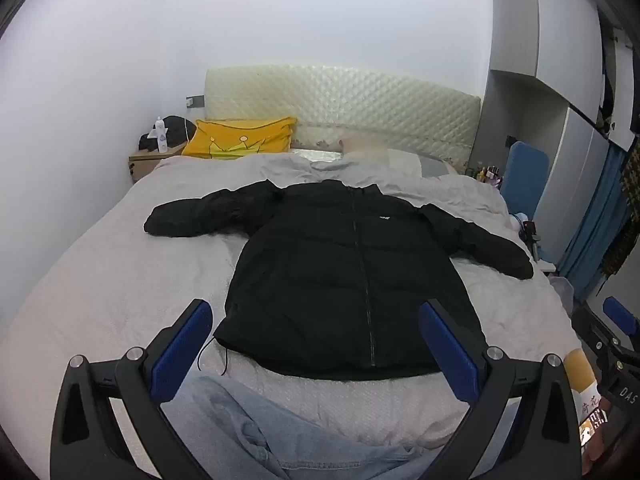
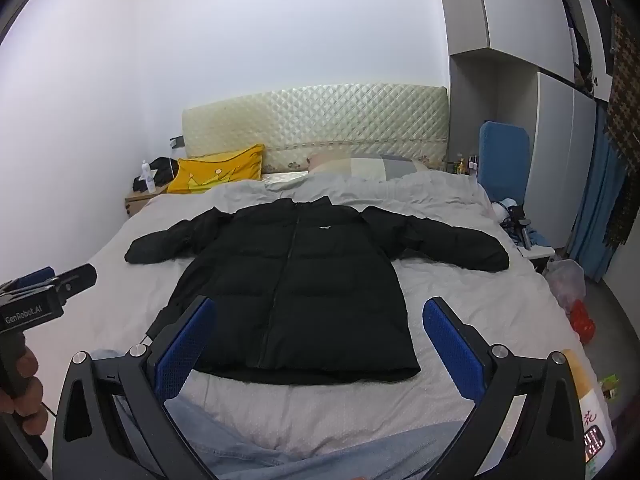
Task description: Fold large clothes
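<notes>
Spread flat on the bed (image 1: pixel 100 280), the black jacket (image 1: pixel 340 272) runs near to far; its hem lies ahead of the left gripper (image 1: pixel 316 344) and right gripper (image 2: pixel 316 340), both wide apart, empty.

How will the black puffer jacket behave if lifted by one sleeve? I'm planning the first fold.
The black puffer jacket looks quilted and puffy, so probably floppy and light for its bulk. Its smooth-looking shell may slip between pads, and folds may spring back.

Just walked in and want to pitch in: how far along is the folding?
Done: the black jacket lies spread flat on the bed, zipped, sleeves out. In hand: nothing; left gripper and right gripper hover open. Left: every fold.
</notes>
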